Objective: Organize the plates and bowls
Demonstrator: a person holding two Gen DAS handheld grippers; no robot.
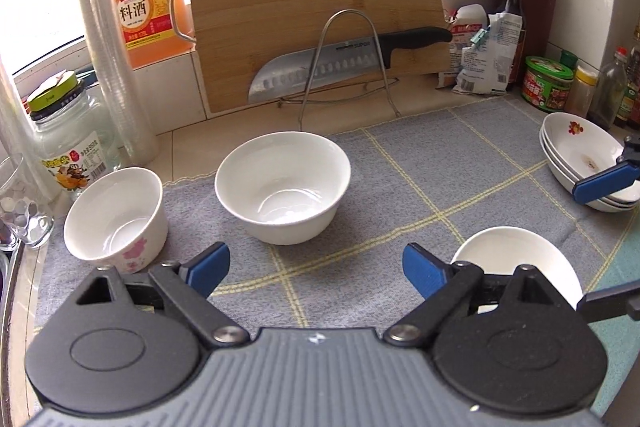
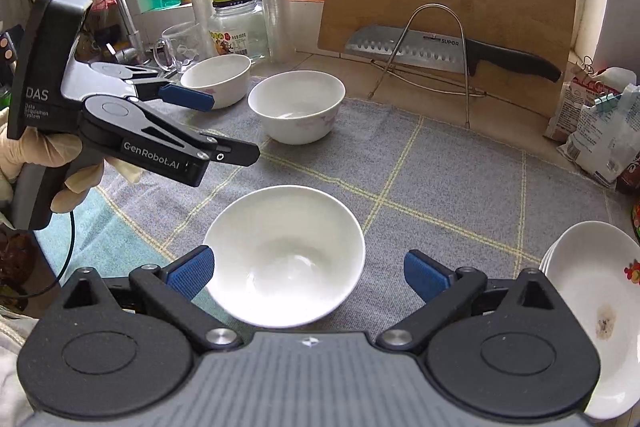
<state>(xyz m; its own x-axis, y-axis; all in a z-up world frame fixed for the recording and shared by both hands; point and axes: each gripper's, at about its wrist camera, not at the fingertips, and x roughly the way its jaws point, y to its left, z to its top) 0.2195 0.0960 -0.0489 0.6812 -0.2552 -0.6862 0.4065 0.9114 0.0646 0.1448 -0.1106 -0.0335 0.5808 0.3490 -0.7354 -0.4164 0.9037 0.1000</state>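
Both claws, left claw (image 1: 316, 269) and right claw (image 2: 306, 273), tilt downward, released, above the bowls.

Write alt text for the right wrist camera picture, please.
The open right gripper hovers over a white bowl on a grey checked cloth. Stacked plates sit to its right; the left gripper, held in a gloved hand, and two more bowls lie beyond.
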